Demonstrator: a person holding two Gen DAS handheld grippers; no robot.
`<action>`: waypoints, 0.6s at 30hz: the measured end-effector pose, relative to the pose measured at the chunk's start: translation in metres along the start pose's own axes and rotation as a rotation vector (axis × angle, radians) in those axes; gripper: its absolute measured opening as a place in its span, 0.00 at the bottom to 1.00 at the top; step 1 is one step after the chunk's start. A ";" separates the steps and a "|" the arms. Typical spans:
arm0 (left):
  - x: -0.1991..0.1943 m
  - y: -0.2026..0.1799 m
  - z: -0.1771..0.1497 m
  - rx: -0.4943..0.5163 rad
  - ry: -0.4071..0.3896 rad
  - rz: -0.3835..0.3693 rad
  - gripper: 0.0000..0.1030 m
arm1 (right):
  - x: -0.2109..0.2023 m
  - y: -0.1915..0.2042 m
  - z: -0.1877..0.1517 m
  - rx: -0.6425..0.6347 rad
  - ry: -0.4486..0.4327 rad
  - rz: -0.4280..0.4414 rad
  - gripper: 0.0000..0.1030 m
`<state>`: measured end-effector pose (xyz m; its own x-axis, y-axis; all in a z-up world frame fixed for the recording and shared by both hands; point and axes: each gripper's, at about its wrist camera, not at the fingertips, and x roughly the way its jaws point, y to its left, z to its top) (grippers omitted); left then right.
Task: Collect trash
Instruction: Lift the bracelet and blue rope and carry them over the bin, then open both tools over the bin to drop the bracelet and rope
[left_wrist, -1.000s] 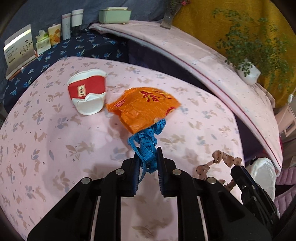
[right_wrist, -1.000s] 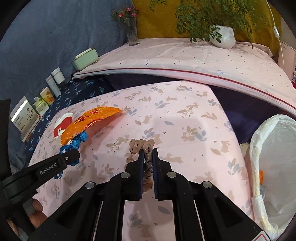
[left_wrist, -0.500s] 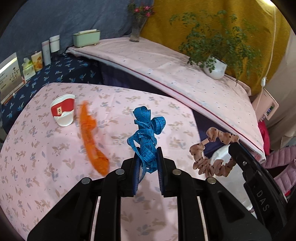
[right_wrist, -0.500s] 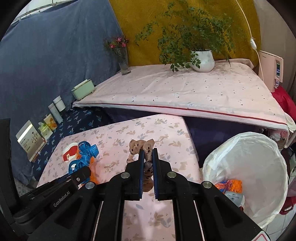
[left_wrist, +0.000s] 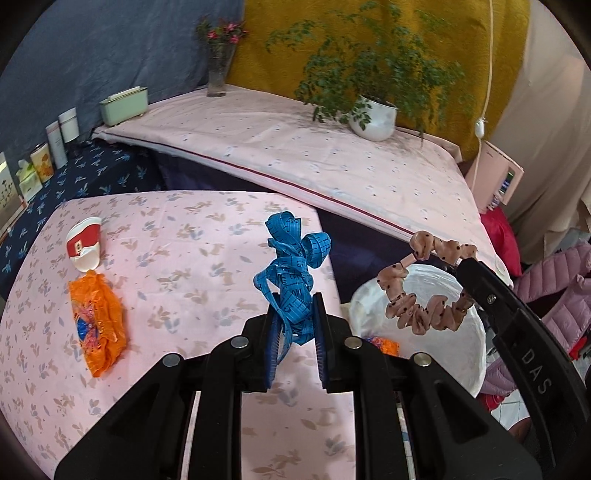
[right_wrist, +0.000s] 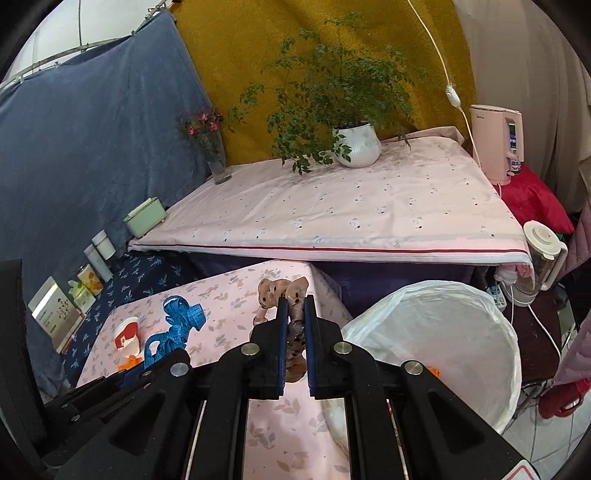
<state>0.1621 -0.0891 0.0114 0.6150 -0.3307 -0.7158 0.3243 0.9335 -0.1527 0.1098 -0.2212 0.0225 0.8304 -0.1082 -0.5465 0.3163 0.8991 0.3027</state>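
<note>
Left tool (left_wrist: 294, 325) pinches a crumpled blue measuring tape (left_wrist: 291, 273), jaws pressed on its lower end; tape bundle stands roughly upright, long axis vertical, loops at top, lifted off the desk (left_wrist: 177, 236). Right tool (right_wrist: 294, 325) pinches a tan dotted scrunchie (right_wrist: 282, 293), jaws closed on it; from the left wrist view the scrunchie hangs as an open ring over the white-lined trash bin (right_wrist: 436, 332), which sits just off the desk's right edge. Orange scraps lie in the bin.

On the desk's pink floral cloth: orange wrapper (left_wrist: 98, 326) lying flat at left, long axis running near-to-far, and a red-and-white paper cup (left_wrist: 84, 245) on its side just beyond it, apparently touching, mouth pointing toward the wrapper.

Behind: higher surface with pale cloth, potted plant (right_wrist: 356, 146), vase with flowers (right_wrist: 216, 157), mint box (right_wrist: 144, 217). Left on dark blue cloth: canisters, tins, a card. Far right: pink appliance (right_wrist: 496, 142), blender jug (right_wrist: 539, 266).

Nothing sits between the tools and the bin.
</note>
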 end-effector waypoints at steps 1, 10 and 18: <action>0.001 -0.008 -0.001 0.014 0.003 -0.005 0.16 | -0.002 -0.005 0.000 0.007 -0.001 -0.004 0.08; 0.013 -0.054 -0.007 0.081 0.031 -0.054 0.16 | -0.012 -0.057 0.003 0.062 -0.010 -0.048 0.08; 0.025 -0.085 -0.013 0.144 0.051 -0.096 0.17 | -0.012 -0.089 0.002 0.099 -0.003 -0.077 0.08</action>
<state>0.1409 -0.1753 -0.0023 0.5402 -0.4065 -0.7368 0.4819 0.8672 -0.1251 0.0727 -0.3006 0.0040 0.8032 -0.1771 -0.5687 0.4229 0.8419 0.3351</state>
